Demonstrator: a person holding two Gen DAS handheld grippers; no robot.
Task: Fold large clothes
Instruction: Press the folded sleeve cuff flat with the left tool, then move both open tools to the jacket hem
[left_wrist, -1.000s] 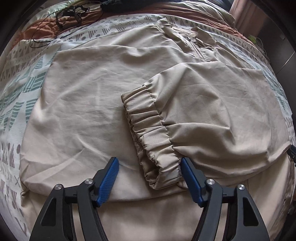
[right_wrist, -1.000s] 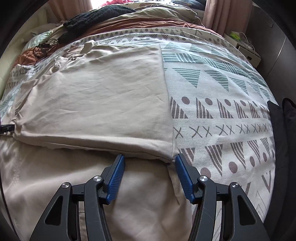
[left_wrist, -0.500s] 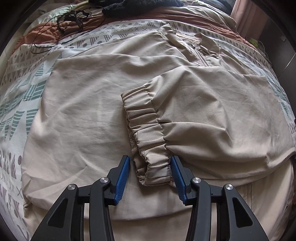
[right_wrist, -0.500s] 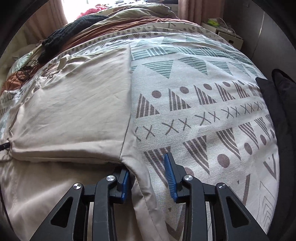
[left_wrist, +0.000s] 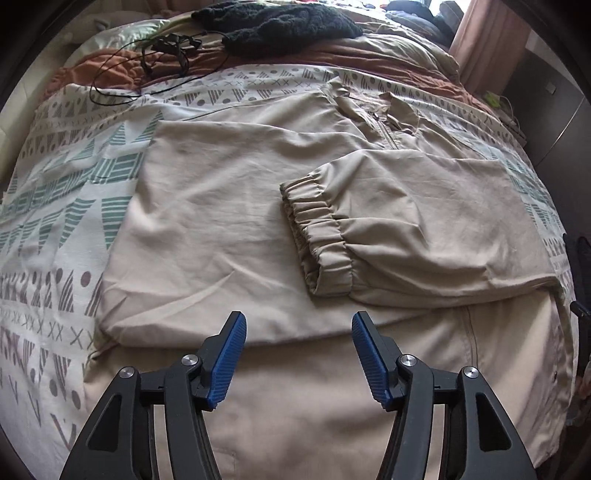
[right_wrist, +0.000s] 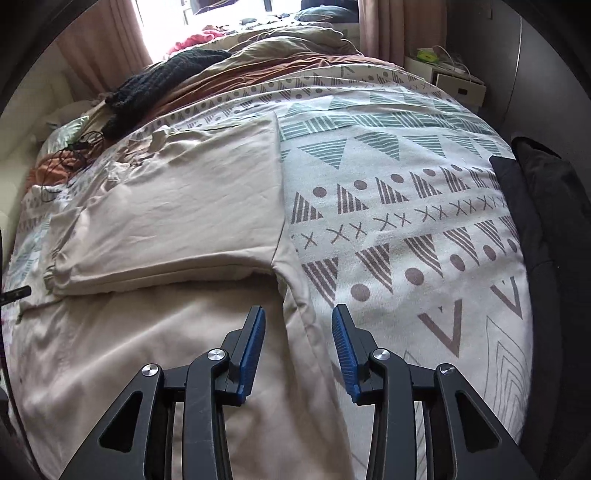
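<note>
Beige jacket (left_wrist: 229, 206) lies spread flat on the bed, over a patterned duvet (left_wrist: 55, 229) with teal and brown triangles, dots and crosses. Both sleeves are folded in across the body. The elastic cuff (left_wrist: 317, 236) of one sleeve rests near the middle of the garment, gathered and lying flat. Collar and zip (left_wrist: 384, 129) point toward the far end of the bed; the hem hangs toward the near edge.

Left hand-held gripper (left_wrist: 297, 354): jaws apart at a middling width and opening, nothing between the blue pads, hanging over the lower part of the jacket, just short of the cuff and clear of it.

Right hand-held gripper (right_wrist: 297, 349): jaws narrower than the left pair, also opening. The jacket's side edge (right_wrist: 299, 306) runs up between the pads, but the pads do not press on it. Bare duvet lies beyond that edge, toward the bed's side.

Far end of the bed: a dark knitted garment (left_wrist: 280, 26), rust-coloured bedding (left_wrist: 122, 66) and a tangle of black cable (left_wrist: 162, 51). A white bedside unit (right_wrist: 454, 81) stands at the far corner in the right wrist view.
</note>
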